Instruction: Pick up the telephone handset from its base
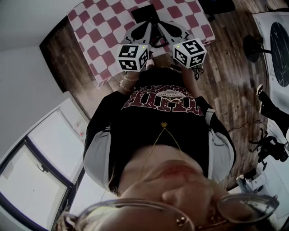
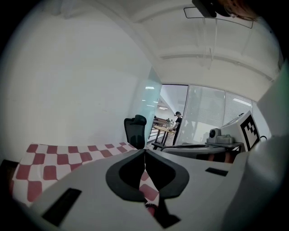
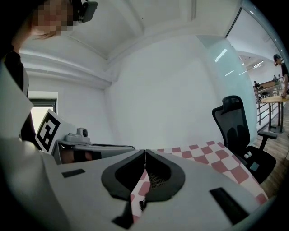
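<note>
A table with a red-and-white checked cloth [image 1: 104,27] lies ahead of me at the top of the head view. A black shape that looks like the telephone [image 1: 149,12] sits on it just beyond both sets of fingertips. My left gripper [image 1: 146,25] and right gripper [image 1: 161,25] are side by side over the cloth, tips angled toward each other. Both are shut with nothing held. In the left gripper view the jaws [image 2: 144,151] meet, and a bit of coiled cord [image 2: 151,208] shows beneath them. The right gripper [image 3: 145,152] hides most of a dark grille [image 3: 156,180].
A black office chair [image 3: 237,131] stands past the table's far side, also visible as the chair [image 2: 135,131]. A person [image 2: 177,121] stands by a distant table behind glass. Wooden floor [image 1: 226,67] surrounds the table, with cables and black gear [image 1: 271,149] at the right.
</note>
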{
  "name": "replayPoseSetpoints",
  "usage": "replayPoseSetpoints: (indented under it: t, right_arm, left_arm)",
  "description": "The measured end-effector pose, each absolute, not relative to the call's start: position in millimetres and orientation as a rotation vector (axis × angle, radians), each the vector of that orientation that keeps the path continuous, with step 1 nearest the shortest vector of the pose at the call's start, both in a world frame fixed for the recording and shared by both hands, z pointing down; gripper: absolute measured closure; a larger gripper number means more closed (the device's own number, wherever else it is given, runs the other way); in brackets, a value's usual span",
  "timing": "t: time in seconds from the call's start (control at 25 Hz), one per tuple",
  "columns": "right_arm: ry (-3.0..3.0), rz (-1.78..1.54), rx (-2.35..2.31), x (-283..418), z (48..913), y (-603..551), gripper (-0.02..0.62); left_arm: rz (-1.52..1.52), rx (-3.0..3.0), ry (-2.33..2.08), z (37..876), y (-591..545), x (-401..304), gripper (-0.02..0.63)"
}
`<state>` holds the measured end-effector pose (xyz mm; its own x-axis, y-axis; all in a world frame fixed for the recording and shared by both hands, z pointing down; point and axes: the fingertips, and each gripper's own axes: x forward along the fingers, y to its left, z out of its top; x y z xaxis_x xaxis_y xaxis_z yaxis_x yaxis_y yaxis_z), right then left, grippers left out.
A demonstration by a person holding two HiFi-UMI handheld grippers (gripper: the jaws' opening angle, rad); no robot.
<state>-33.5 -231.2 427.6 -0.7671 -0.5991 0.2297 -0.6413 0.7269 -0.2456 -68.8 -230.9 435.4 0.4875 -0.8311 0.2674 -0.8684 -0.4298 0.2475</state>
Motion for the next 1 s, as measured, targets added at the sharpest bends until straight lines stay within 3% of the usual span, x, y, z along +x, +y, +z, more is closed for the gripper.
replayPoseSetpoints:
  t: [1.0]
  right_arm:
    - [-2.855, 0.485, 0.623, -47.4, 430.5, -301.8, 0.575]
  left_arm:
    - [0.100, 2.124, -1.714, 439.3, -282.8, -88.2, 0.597]
